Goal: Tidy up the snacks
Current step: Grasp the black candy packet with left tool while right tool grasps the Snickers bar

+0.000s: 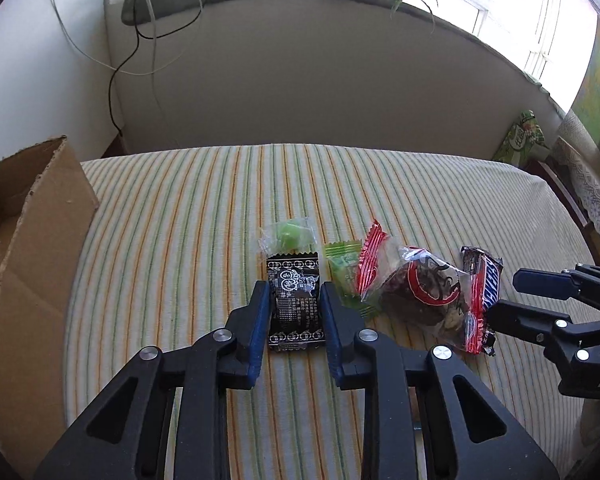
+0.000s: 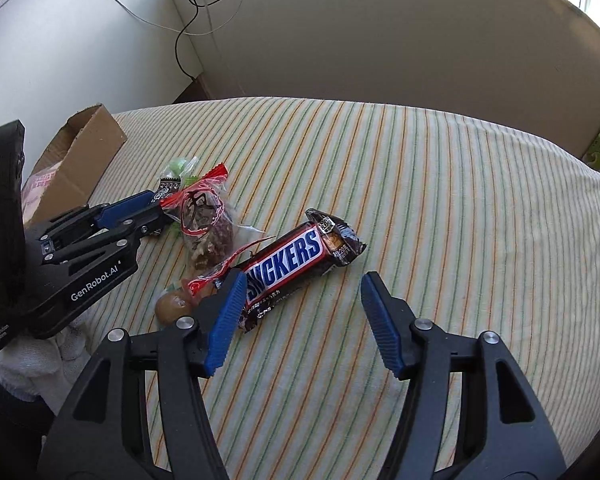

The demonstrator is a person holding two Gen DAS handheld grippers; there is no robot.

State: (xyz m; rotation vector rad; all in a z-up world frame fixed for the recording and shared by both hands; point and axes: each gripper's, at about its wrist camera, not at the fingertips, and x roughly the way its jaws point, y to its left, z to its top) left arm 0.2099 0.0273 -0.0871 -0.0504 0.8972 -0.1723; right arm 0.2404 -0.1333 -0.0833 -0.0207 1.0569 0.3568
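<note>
Left gripper (image 1: pixel 294 300), lower centre of its view, has its blue pads pressed on a small black printed sachet (image 1: pixel 296 304) lying on the striped cloth-covered table (image 1: pixel 180 220). Right gripper (image 2: pixel 302 300), jaws apart, straddles one end of a brown Snickers bar (image 2: pixel 288 260) mid-frame, not gripping. Open cardboard box (image 1: pixel 32 240) stands at left edge. Judgement: pick-up step; next, lift the sachet toward the box, probably its destination.

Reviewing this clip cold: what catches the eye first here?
The Snickers bar lies diagonally on the striped tablecloth, its lower end between the open right gripper's fingers. Left of it, the left gripper is closed on a black sachet, beside the cardboard box.
</note>
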